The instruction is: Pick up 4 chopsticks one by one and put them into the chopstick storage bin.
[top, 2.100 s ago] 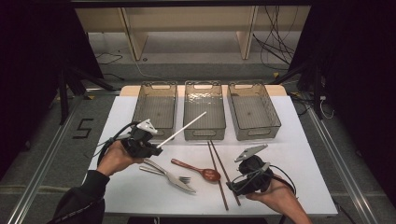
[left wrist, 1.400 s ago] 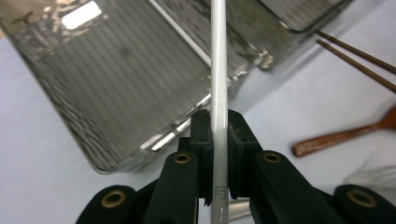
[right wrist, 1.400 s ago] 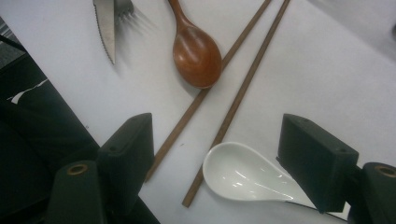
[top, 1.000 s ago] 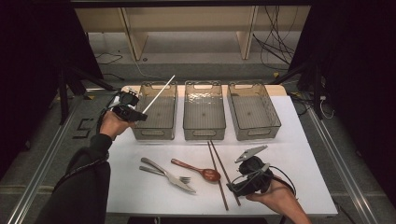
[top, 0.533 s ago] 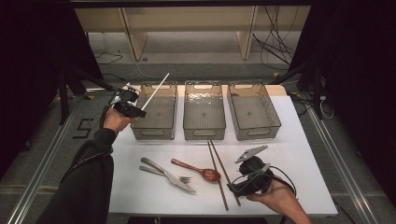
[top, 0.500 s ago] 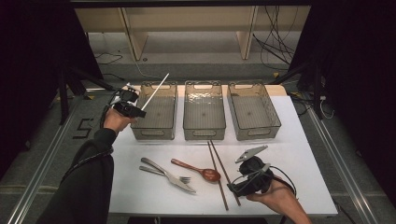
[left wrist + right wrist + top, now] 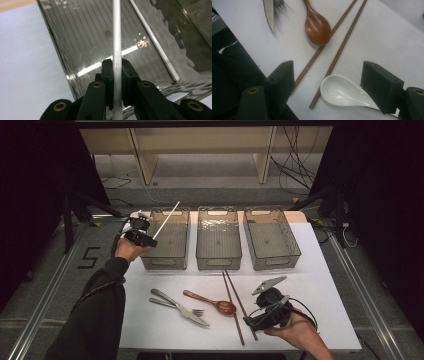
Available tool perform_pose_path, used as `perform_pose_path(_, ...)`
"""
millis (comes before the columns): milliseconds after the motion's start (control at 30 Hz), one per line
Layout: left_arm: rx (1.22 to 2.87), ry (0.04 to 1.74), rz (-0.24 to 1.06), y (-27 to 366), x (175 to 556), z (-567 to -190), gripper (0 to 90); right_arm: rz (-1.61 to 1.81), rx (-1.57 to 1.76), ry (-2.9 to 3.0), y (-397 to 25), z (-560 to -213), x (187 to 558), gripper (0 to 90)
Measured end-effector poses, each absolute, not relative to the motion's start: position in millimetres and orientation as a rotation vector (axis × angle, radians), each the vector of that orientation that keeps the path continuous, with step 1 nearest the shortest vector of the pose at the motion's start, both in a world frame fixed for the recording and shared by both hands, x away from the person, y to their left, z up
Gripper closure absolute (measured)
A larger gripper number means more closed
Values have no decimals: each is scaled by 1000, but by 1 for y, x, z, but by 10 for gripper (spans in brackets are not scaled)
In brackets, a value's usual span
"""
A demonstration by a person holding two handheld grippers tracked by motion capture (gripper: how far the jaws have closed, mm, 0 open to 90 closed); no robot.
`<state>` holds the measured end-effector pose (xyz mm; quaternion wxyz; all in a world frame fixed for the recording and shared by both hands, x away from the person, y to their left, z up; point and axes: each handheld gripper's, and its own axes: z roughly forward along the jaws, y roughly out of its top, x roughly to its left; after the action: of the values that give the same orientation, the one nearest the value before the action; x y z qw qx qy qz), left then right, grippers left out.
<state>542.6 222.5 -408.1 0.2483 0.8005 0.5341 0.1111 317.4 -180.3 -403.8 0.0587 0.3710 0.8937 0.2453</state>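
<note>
My left gripper (image 7: 148,239) is held up over the left rim of the left clear bin (image 7: 167,242), shut on a white chopstick (image 7: 167,217) that slants up and to the right. In the left gripper view the jaws pinch that white chopstick (image 7: 116,45) near its lower end, and a second white chopstick (image 7: 155,47) lies inside the bin (image 7: 82,45). My right gripper (image 7: 255,319) rests low at the table's front right. Its jaws stand open around a white ceramic spoon (image 7: 344,92) that lies on the table.
A middle bin (image 7: 218,237) and a right bin (image 7: 271,237) stand beside the left one. On the white table (image 7: 325,285) lie a knife (image 7: 182,307), a fork (image 7: 172,305), a wooden spoon (image 7: 212,302) and two wooden chopsticks (image 7: 235,305), just left of my right gripper.
My left gripper has carried the white chopstick from the table's front up to the left bin, then held nearly still. The right gripper has not moved.
</note>
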Motion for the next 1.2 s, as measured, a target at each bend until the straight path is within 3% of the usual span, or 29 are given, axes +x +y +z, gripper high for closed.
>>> perform_pose_path(267,2153,1451,295,217,537,-399,500,744,1120,2711,-181,-404,317,277)
perform_pose_path(567,2125,1366,262,209,507,-380,284,742,1134,2701,-181,-404,318,277)
perform_pose_path(767,2108,1273,247,206,471,-370,213,737,1153,2692,-183,-404,320,277)
perform_pose_path(1200,2122,1172,232,196,410,-383,160,631,1213,2675,-176,-411,338,295)
